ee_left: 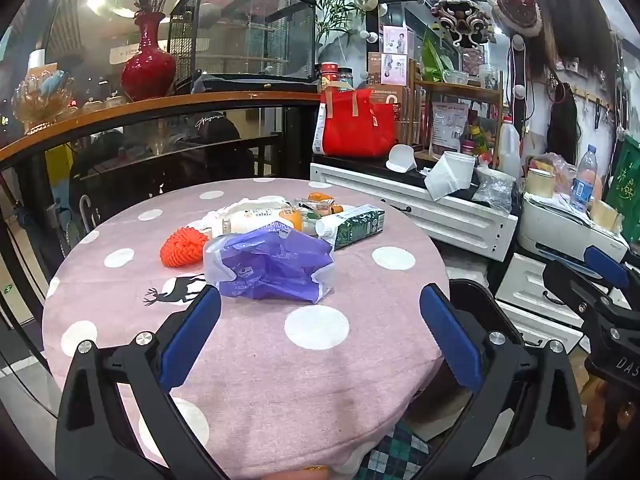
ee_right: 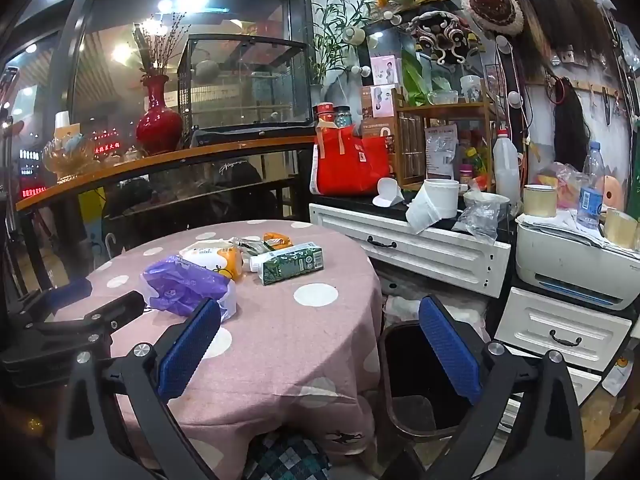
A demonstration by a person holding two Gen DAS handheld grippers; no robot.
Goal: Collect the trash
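A round table (ee_left: 256, 368) with a pink spotted cloth holds the trash. A purple bag (ee_left: 272, 266) lies in the middle of the table. Just behind it are a green carton (ee_left: 356, 226) and an orange ball (ee_left: 182, 247). A black bin (ee_right: 424, 380) stands beside the table. The left gripper (ee_left: 320, 300) and right gripper (ee_right: 320, 320) hang over the table's near edge, jaws wide apart, holding nothing.
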